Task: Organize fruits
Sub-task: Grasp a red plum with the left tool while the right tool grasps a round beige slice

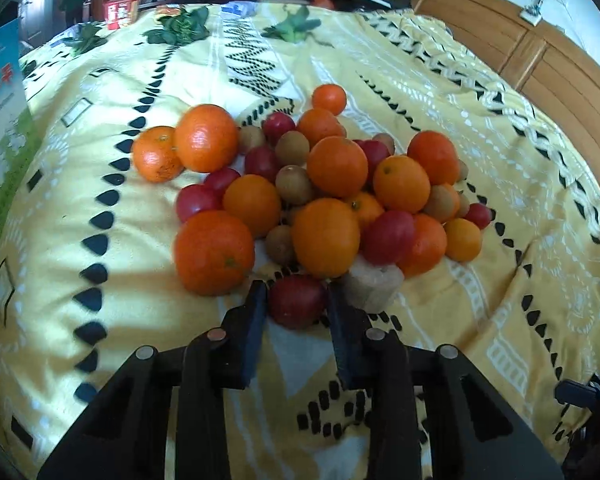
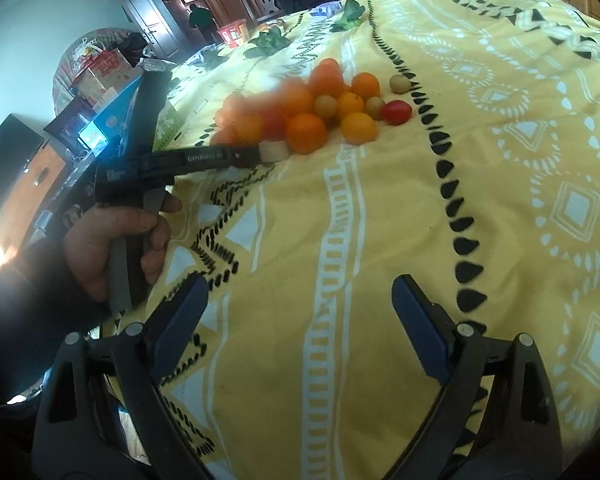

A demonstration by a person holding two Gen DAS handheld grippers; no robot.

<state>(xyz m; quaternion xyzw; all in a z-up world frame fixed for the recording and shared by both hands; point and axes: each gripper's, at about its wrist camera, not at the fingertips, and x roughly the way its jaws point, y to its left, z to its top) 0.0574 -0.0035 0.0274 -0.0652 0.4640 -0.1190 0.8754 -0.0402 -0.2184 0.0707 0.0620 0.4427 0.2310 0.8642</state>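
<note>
Fruit pile [image 1: 320,184] sits on a yellow patterned bedspread [image 1: 100,160], roughly mid-bed: oranges, small red fruits and small brown fruits heaped together and touching. Two oranges [image 1: 188,148] lie side by side at the pile's left edge, one small orange [image 1: 329,99] at the far edge. A pale beige block [image 1: 374,286] rests against the near right side of the pile. Left gripper [image 1: 298,300] is at the near edge of the pile; its two fingers flank a dark red fruit [image 1: 298,300] and appear to touch it on both sides, so the jaws look closed around it, fruit resting on the bedspread. In the right wrist view the left gripper [image 2: 256,155] reaches in from the left, held by the left hand [image 2: 116,240] on the handle, tip at the pile beside the beige block [image 2: 274,151]; the red fruit itself cannot be made out there, and the left part of the pile [image 2: 312,108] is blurred. Right gripper [image 2: 300,304] hangs over bare bedspread [image 2: 380,220], well apart from the fruit, fingers spread wide, nothing between them. One red fruit [image 2: 397,112] and a pale round fruit [image 2: 400,83] lie at the right fringe of the pile. Green leaves [image 1: 180,28] lie at the far end of the bed; wooden headboard [image 1: 540,60] on the right.
</note>
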